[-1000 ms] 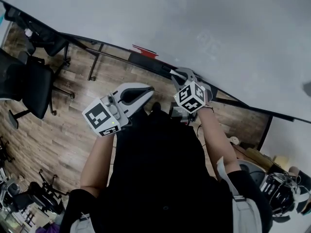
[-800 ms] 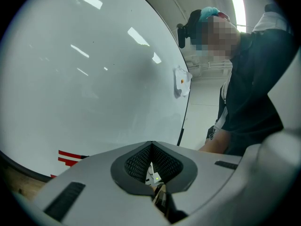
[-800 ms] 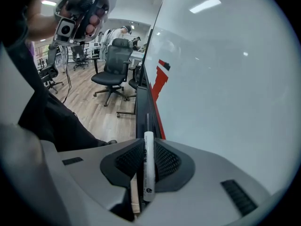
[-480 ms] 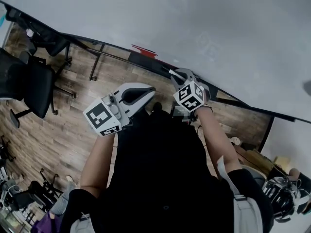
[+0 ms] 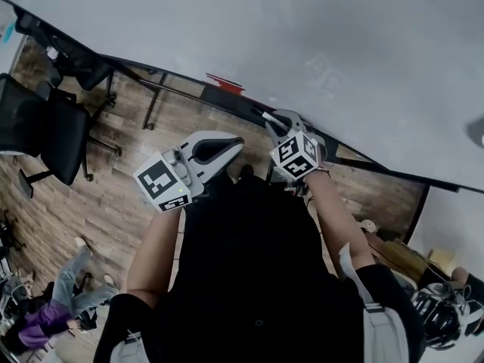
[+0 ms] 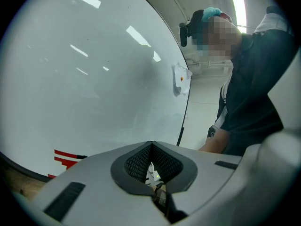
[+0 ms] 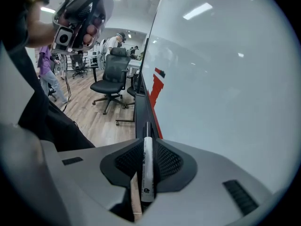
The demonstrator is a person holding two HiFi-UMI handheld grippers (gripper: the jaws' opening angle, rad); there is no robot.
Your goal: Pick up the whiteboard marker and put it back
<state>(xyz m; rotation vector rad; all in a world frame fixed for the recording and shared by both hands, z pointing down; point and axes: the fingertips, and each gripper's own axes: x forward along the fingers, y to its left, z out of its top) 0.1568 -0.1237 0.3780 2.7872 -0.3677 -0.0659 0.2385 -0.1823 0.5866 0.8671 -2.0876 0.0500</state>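
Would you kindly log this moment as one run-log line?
left gripper: shut, empty | right gripper: shut on whiteboard marker | marker points along ledge under whiteboard

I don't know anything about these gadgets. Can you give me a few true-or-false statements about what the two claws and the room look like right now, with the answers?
1. The right claw is shut on the whiteboard marker. True.
2. The left claw holds a second marker. False: its jaws are together with nothing between them.
3. The whiteboard is covered in writing. False: it looks almost blank, with only faint smudges.
4. A black office chair stands on the wooden floor. True.
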